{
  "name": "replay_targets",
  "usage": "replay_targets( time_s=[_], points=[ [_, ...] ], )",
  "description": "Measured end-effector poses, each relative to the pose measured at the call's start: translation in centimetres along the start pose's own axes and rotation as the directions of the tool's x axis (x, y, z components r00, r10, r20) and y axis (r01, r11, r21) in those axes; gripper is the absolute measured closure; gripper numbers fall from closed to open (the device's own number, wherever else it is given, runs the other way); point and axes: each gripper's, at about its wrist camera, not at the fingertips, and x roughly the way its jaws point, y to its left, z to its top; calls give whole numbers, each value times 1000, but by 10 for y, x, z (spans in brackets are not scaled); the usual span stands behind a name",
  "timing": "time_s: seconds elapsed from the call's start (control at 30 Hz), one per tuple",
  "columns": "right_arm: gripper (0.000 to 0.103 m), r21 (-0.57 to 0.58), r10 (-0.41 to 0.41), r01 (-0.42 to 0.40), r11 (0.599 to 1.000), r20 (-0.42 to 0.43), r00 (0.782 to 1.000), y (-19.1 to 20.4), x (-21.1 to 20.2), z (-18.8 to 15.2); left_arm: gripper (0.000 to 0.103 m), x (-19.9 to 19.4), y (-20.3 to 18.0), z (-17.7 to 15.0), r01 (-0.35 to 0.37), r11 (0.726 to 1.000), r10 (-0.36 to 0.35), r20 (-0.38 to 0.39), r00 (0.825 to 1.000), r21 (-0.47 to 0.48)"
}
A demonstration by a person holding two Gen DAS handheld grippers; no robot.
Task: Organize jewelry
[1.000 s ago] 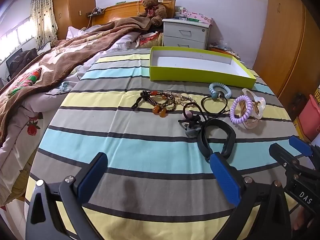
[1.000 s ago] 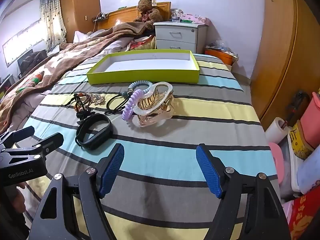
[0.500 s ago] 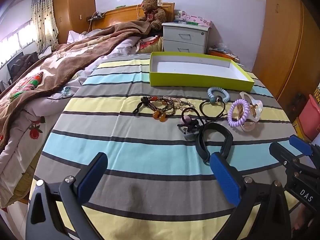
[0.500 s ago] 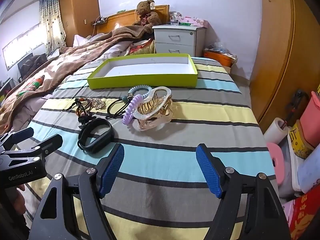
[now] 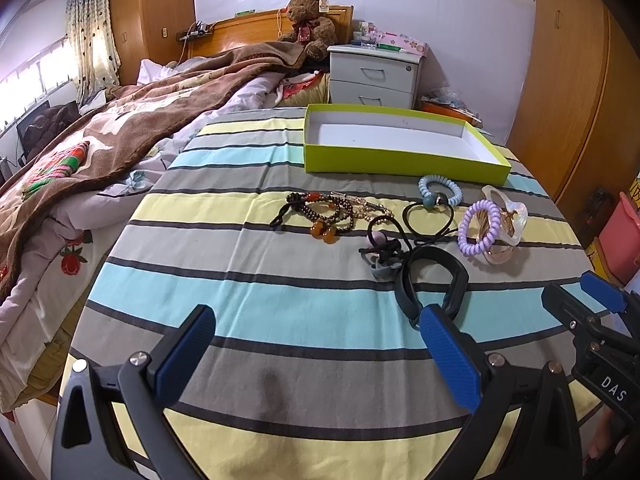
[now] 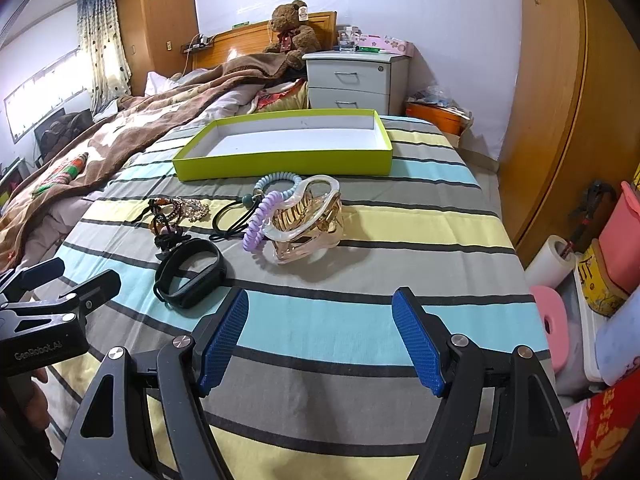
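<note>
Nothing has been picked up yet. The left gripper (image 5: 320, 344) and the right gripper (image 6: 320, 332) are both held with jaws spread wide and empty, above the striped bedspread (image 5: 280, 312) and short of the pile. The green tray (image 6: 280, 160) is taken as the landmark here; it sits empty, presumably where everything is meant to end up.

Just in front of the tray a blue coil hair tie (image 5: 440, 190) is seen, with a purple coil tie (image 5: 478, 230) leaned against a big clear claw clip (image 6: 308, 220) a little nearer the grippers. To the left of those, still in front of the tray, a clump of beaded bracelets (image 5: 328, 216) is lying, and black elastic ties (image 5: 428, 220) are looped between the two groups. Farthest from the tray, closest to the grippers, a black wristband (image 6: 190, 274) is lying flat.

What could go wrong — mostly tangling. The elastics and bracelets look snagged together, so if one strand is pinched, the whole clump could get dragged along and something dropped short of the tray. The purple tie is propped on the clip, so if the clip is lifted first the tie will likely be knocked off or carried along by accident. The clip's smooth curved shell could be squeezed out from between the pads if it's caught off-centre. And the bedspread is soft — if the fingertips are pushed down too far for the thin bits, fabric could be pinched instead. The tray is light-looking cardboard too, so it could be shoved back by a careless drop.
</note>
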Motion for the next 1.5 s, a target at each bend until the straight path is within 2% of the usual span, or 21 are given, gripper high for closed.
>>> replay_targets(
  time_s=[1.5],
  points=[
    [28, 8, -1, 1, 1000, -7, 1000, 2, 2, -1, 0, 1, 2, -1, -3, 1000, 3, -3, 1000, -7]
  ],
)
